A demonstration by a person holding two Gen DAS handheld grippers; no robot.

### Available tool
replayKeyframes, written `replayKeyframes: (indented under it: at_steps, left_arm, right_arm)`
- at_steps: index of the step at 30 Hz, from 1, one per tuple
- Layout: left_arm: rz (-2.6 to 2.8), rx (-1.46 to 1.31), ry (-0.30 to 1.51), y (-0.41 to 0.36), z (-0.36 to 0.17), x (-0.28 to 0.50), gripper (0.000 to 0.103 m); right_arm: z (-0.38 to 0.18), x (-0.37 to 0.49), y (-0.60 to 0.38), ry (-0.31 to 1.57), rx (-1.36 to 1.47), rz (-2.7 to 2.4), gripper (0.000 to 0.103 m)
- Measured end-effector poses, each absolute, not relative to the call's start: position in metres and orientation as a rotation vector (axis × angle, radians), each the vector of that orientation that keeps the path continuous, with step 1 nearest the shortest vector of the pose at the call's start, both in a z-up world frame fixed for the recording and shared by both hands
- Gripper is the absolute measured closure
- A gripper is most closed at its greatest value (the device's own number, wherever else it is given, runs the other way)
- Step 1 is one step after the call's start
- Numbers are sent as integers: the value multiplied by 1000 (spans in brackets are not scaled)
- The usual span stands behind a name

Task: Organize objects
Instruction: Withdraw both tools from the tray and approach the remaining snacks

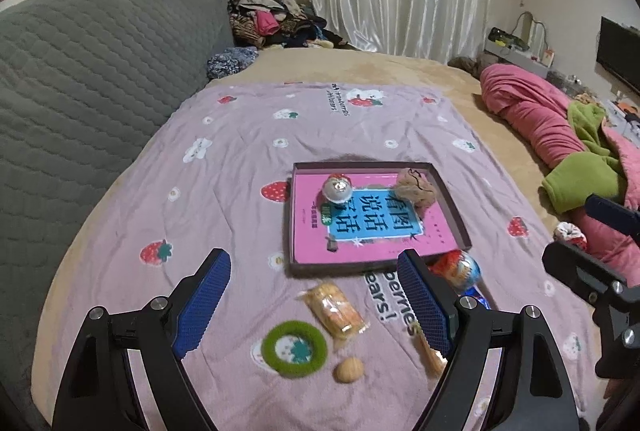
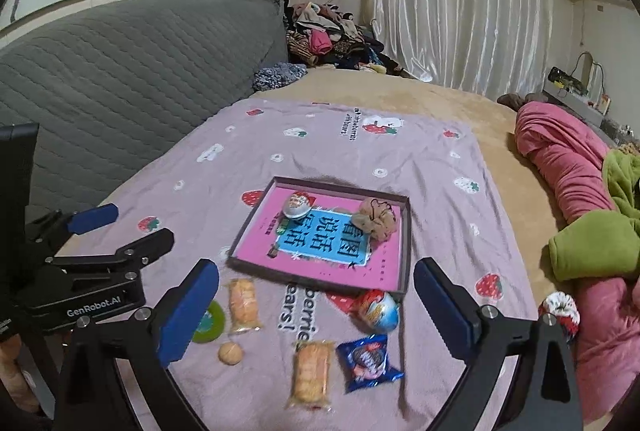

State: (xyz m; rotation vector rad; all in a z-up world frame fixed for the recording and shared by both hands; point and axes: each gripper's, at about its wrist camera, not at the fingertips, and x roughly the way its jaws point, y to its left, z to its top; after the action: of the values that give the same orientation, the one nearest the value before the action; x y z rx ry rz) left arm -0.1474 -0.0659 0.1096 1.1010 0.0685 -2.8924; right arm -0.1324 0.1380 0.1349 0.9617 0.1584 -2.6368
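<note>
Left gripper [image 1: 316, 295]: fingers spread, nothing between the pads, raised above the pink sheet [image 1: 224, 199]. Right gripper [image 2: 316, 307]: fingers spread wide, empty, likewise above the sheet.

Tray [image 2: 404, 251]: at the sheet's centre, holding a pink book [image 2: 256, 243], a foil egg [image 2: 298, 205] and a brown scrunchie [image 2: 376, 219].

Toward the sheet's near edge, outside the tray: green ring [image 1: 294, 349], round cookie [image 2: 230, 353], two cracker packs [image 2: 242, 305] [image 2: 312, 373], blue snack packet [image 2: 368, 361], and a second egg [image 2: 378, 311] just beside the tray's near corner. A red-white scrunchie [image 2: 560, 311] lies at the sheet's right edge.
</note>
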Motion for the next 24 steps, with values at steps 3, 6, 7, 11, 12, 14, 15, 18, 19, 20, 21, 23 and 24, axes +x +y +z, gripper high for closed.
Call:
replayKeyframes:
  at_steps: [3, 6, 7, 11, 12, 14, 15, 18, 19, 20, 21, 23, 24]
  left_arm:
    - [-2899, 1110, 87, -63, 109, -135, 17]
    - [-2899, 1111, 81, -61, 106, -124, 17]
    - [-2900, 1113, 82, -60, 104, -120, 17]
    - [-2903, 1112, 91, -61, 103, -107, 17]
    - [-2901, 1116, 86, -60, 104, -104, 17]
    - [-2901, 1118, 89, -61, 102, -99, 17]
    - [-2901, 1123, 85, -60, 102, -97, 17]
    - [-2906, 1126, 78, -58, 102, -91, 17]
    - [-2903, 1126, 76, -58, 102, -90, 17]
    - [-2903, 1126, 71, -58, 101, -88, 17]
    - [-2904, 1128, 69, -57, 101, -87, 17]
    - [-2904, 1134, 74, -57, 98, -85, 17]
    - [-2902, 1138, 76, -58, 97, -84, 17]
  right_arm:
    - [132, -121, 141, 153, 958, -2641, 4]
    - [130, -107, 144, 136, 957, -2636, 4]
    - [130, -102, 146, 129, 954, -2638, 4]
    - [128, -87, 151, 115, 950, -2637, 4]
    - [127, -83, 152, 114, 951, -2633, 4]
    - [125, -77, 151, 117, 958, -2634, 4]
    - [124, -75, 151, 123, 961, -2632, 4]
    - [121, -67, 150, 134, 963, -2630, 4]
    - [120, -66, 150, 134, 965, -2630, 4]
    - [118, -62, 150, 135, 963, -2633, 4]
    - [118, -61, 149, 137, 964, -2629, 4]
    - [115, -57, 149, 133, 965, -2627, 4]
    - [115, -55, 148, 131, 964, -2624, 4]
